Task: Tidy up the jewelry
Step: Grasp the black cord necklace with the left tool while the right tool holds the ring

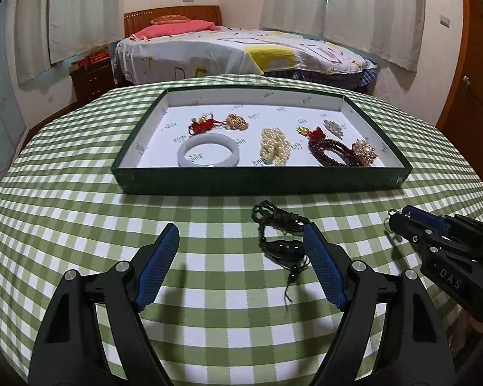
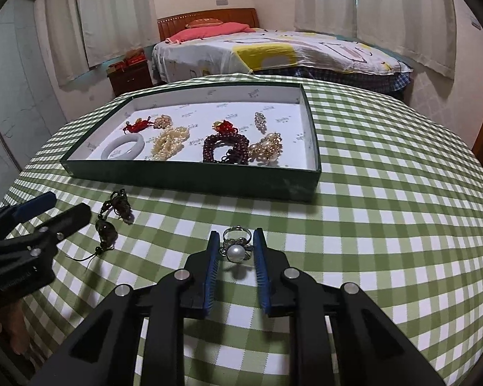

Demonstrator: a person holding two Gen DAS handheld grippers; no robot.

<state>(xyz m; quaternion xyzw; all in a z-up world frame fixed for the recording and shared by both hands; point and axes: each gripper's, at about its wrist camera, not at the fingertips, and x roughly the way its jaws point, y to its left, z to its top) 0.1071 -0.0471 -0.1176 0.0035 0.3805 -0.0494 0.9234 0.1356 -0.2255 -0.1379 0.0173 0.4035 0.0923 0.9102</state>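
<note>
- Pearl ring [image 2: 236, 247] sits between my right gripper [image 2: 236, 251]'s blue fingers [image 2: 213, 257], narrowed around it on the green checked table [image 2: 386, 241]; they look to be touching its flower setting on both sides, though I cannot be sure the ring is off the cloth.
- Handling, as I judge it: the ring is tiny, light and hard, and the round pearl is smooth, so it could squirt out of a pinch on the pearl itself. The metal setting under the pearl, or the band behind it, is the safer place to hold.
- My left gripper [image 1: 241, 260] hangs over the table with its fingers [image 1: 157, 263] spread wide, holding nothing.
- Dark corded pendant [image 1: 281, 241] lies on the cloth just inside my left gripper's right finger, its braided cord bunched toward the tray and a thin tail trailing toward me.
- That piece should be limp and light: the cord will sag and drag, so I would take it at the glossy gourd-shaped bead or at the thick bunch of cord, not at the loose tail.
- Green tray [image 1: 260, 183] stands beyond both pieces, its white floor already carrying a pale bangle [image 1: 208, 153], a cream pearl strand [image 1: 273, 146], dark red beads [image 1: 333, 152] and several gold and red pieces.
- Free room in the tray is mostly along the far edge and right corner.
</note>
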